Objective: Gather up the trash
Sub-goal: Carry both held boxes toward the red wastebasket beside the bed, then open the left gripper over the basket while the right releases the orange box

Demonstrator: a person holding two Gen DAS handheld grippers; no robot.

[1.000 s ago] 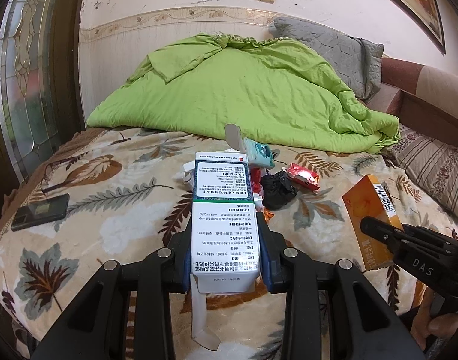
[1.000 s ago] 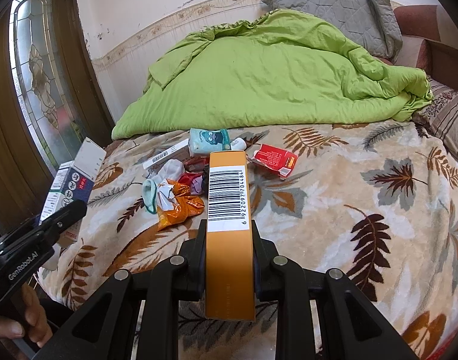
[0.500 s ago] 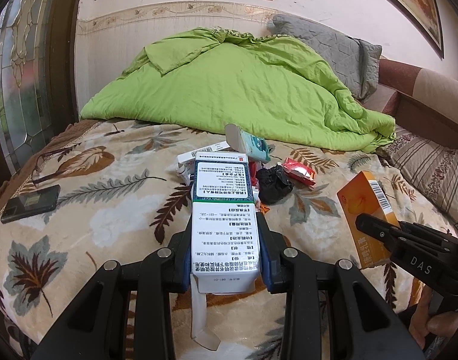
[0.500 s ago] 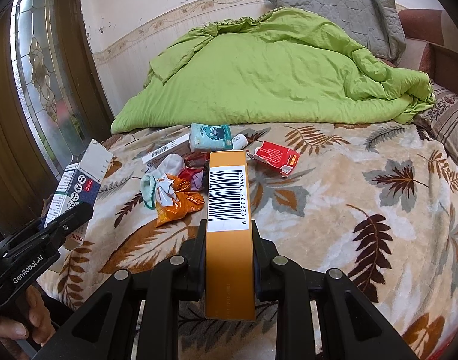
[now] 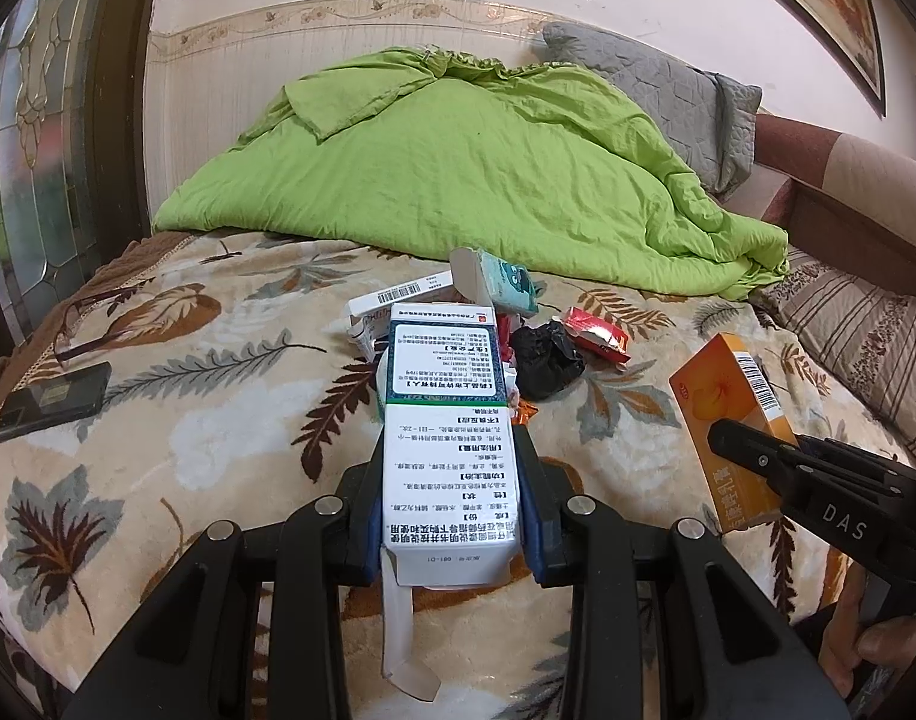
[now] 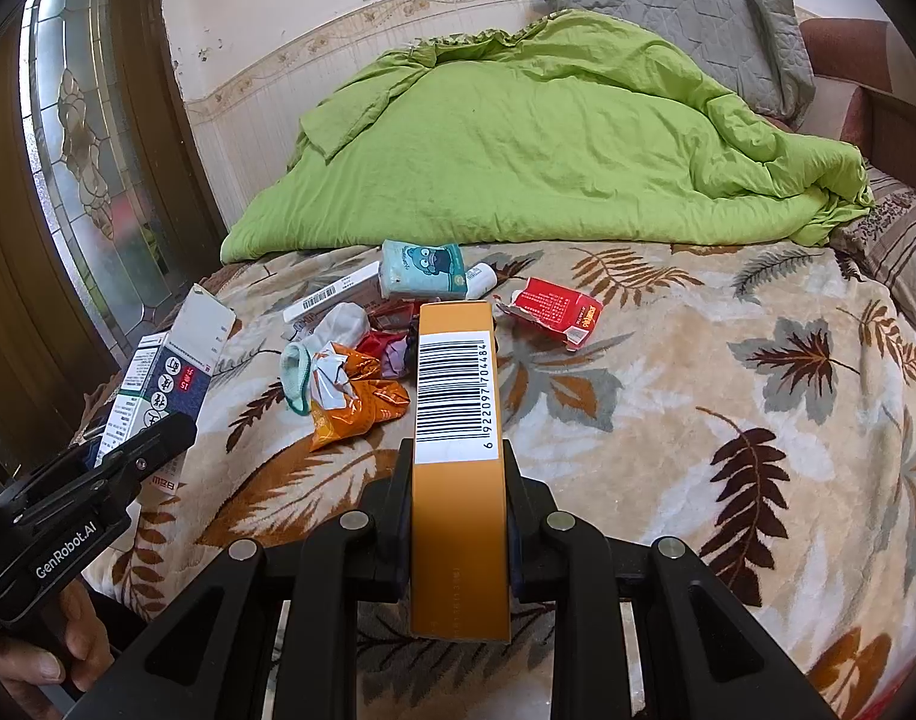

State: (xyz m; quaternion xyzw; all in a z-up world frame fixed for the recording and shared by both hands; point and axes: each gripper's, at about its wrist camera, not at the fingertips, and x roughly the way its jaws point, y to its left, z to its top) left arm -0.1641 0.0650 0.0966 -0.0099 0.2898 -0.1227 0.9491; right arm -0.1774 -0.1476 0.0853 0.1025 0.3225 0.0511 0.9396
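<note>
My left gripper (image 5: 452, 456) is shut on a white and blue medicine box (image 5: 443, 372), held lengthwise above the bed's near edge; its loose flap hangs below. My right gripper (image 6: 458, 462) is shut on an orange box (image 6: 455, 372) with a barcode on top. Beyond both, a pile of trash lies on the leaf-print bedspread (image 6: 698, 420): a teal tissue pack (image 6: 422, 267), a red wrapper (image 6: 554, 312), a crumpled orange wrapper (image 6: 356, 396), a white sock (image 6: 338, 327), a long white box (image 6: 332, 294) and a black bag (image 5: 545, 357).
A green quilt (image 6: 548, 138) and a grey pillow (image 6: 686, 24) fill the back of the bed. A black phone (image 5: 53, 399) lies near the bed's left edge. A glazed wooden door (image 6: 80, 138) stands at the left, and striped cushions (image 5: 848, 330) are at the right.
The left gripper has drifted slightly with its box. The right gripper has stayed put. Both grips are unchanged.
</note>
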